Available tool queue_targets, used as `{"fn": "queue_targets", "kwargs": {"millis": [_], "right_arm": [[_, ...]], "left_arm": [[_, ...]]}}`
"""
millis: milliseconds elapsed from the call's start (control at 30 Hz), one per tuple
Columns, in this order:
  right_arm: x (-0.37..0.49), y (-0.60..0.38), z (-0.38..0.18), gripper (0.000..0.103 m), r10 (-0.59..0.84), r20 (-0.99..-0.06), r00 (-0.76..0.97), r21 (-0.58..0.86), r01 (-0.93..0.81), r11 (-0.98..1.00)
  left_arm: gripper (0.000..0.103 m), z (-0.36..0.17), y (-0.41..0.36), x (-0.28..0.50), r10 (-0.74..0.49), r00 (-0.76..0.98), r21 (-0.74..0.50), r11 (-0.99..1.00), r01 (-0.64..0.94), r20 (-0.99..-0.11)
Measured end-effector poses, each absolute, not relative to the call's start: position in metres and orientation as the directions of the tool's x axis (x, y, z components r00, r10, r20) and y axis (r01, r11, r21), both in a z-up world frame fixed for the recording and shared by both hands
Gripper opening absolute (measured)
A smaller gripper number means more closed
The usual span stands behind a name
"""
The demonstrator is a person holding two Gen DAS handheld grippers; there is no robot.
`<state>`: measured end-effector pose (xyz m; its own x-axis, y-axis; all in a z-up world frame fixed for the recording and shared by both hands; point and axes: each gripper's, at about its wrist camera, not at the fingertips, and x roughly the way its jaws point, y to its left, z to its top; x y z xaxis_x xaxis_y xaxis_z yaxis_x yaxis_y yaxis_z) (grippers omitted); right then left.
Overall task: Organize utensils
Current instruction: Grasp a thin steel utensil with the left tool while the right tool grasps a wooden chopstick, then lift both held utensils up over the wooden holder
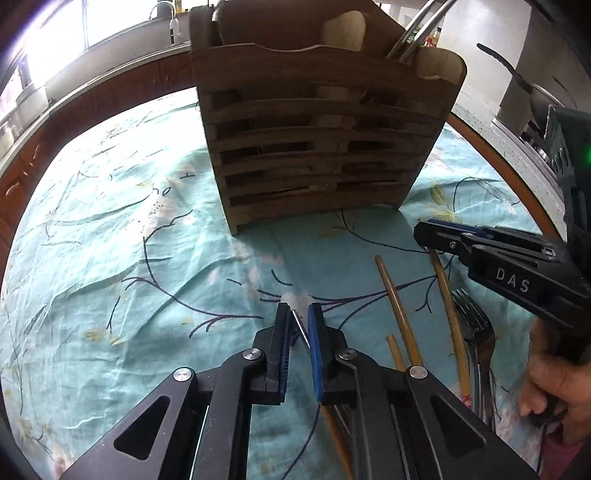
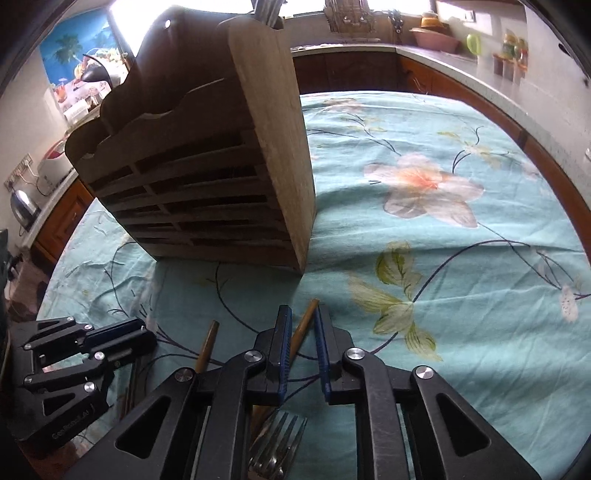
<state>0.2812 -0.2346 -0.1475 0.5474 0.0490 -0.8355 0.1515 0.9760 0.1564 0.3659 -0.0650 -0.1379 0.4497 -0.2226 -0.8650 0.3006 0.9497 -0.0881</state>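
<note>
A slatted wooden utensil holder (image 1: 314,147) (image 2: 280,147) stands upright on the tablecloth beyond both grippers. Metal handles (image 1: 417,29) stick out of its top. My left gripper (image 1: 299,314) is shut on a thin metal utensil handle (image 1: 302,330) just above the cloth. To its right lie wooden chopsticks (image 1: 397,310) and a stack of forks (image 1: 476,325) (image 2: 277,443). My right gripper (image 2: 303,314) (image 1: 424,236) is shut on the tip of one wooden chopstick (image 2: 304,325) (image 1: 443,280). Another chopstick (image 2: 207,347) lies between it and the left gripper (image 2: 147,332).
A teal floral tablecloth (image 2: 443,221) covers the round table, whose wooden rim (image 1: 509,173) shows at the right. Kitchen counters (image 2: 461,62) run behind it. A person's hand (image 1: 554,387) holds the right gripper's grip.
</note>
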Motion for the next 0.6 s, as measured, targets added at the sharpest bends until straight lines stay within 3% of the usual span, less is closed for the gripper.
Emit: {"fn": "queue_targets", "kwargs": {"millis": [233,433,600], "right_arm": [[0.263,-0.243,-0.129,0.008,0.154,-0.783,0.603,0.300,0.149,0.942],[0.238,-0.238,-0.092,0.007,0.188,-0.722,0.665,0.350,0.117,0.929],[0.214,-0.230,-0.055,0.006,0.198,-0.669,0.717,0.358,0.077,0.931]], "left_arm": [[0.004,-0.111,-0.042,0.341,-0.308,0.491,-0.187,0.941,0.281,-0.815],[0.003,-0.080,-0.015,0.308,-0.396,0.541,-0.303,0.918,0.256,-0.742],[0.002,-0.054,0.008,0.275,-0.415,0.595,-0.330,0.909,0.253,-0.688]]}}
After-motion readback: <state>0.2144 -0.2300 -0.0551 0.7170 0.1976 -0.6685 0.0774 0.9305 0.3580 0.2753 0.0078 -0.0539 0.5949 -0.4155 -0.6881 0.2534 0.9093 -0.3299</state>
